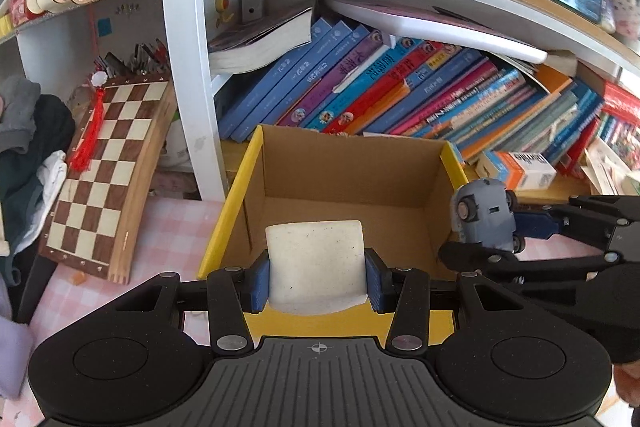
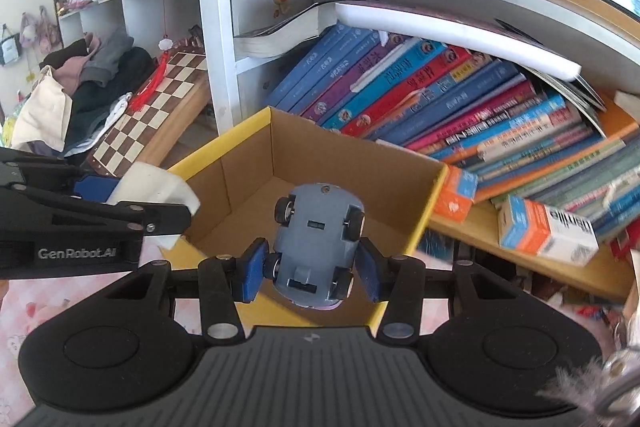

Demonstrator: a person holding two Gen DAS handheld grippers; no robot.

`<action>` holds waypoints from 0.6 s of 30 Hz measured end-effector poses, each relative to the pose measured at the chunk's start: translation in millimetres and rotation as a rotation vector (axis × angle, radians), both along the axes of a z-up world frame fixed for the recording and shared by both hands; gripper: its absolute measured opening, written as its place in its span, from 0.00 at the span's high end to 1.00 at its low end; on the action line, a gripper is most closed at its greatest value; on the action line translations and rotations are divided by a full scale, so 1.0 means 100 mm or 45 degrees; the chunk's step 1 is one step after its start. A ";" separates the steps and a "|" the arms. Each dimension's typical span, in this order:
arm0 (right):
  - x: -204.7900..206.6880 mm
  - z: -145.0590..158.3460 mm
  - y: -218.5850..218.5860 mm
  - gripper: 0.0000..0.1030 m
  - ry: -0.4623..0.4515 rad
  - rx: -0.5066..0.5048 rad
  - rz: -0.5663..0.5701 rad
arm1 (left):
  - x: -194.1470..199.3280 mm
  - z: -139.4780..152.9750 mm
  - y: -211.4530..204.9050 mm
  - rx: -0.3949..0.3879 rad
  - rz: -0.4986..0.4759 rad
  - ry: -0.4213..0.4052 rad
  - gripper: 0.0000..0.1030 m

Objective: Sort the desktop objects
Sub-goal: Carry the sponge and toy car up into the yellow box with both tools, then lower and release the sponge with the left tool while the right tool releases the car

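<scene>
- We hold the white block [image 1: 316, 263] between the blue pads of the left gripper [image 1: 316, 281]; the jaws stand partly closed and press on its two side faces.
- The block hangs over the near edge of the cardboard box [image 1: 344, 167], with its flat face toward the camera and its upper part already above the box floor.
- We hold the toy car [image 2: 316, 247] in the right gripper [image 2: 312, 273], underside toward the camera, nose pointing away; the pads clamp its flanks near the rear wheels.
- The car's long axis runs along the fingers and points into the box, above the near right corner.
- Both items sit above the open box, so we judge the coming move to be a short advance and a release downward.
- The two grippers stand side by side, the left one nearer the left wall, the right one nearer the right wall; they are close but apart.
- The box floor appears bare, giving room for both items.
- Edges to watch: the yellow rim [image 1: 230, 203] on each side and the leaning books [image 1: 360, 87] just behind the far wall.
</scene>
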State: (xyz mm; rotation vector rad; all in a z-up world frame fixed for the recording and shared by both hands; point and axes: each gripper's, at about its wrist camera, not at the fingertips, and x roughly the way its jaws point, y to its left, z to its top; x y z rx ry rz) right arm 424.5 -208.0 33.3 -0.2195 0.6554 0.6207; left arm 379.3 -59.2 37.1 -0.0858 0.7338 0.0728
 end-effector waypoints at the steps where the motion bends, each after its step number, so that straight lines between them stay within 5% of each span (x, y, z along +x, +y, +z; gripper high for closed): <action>1: 0.05 -0.02 0.03 0.56 0.002 -0.008 0.012 | 0.05 -0.01 0.00 -0.003 0.004 0.004 0.57; 18: 0.74 -0.57 0.35 0.59 0.202 -0.178 0.180 | 0.78 -0.49 0.06 0.014 0.030 0.167 0.57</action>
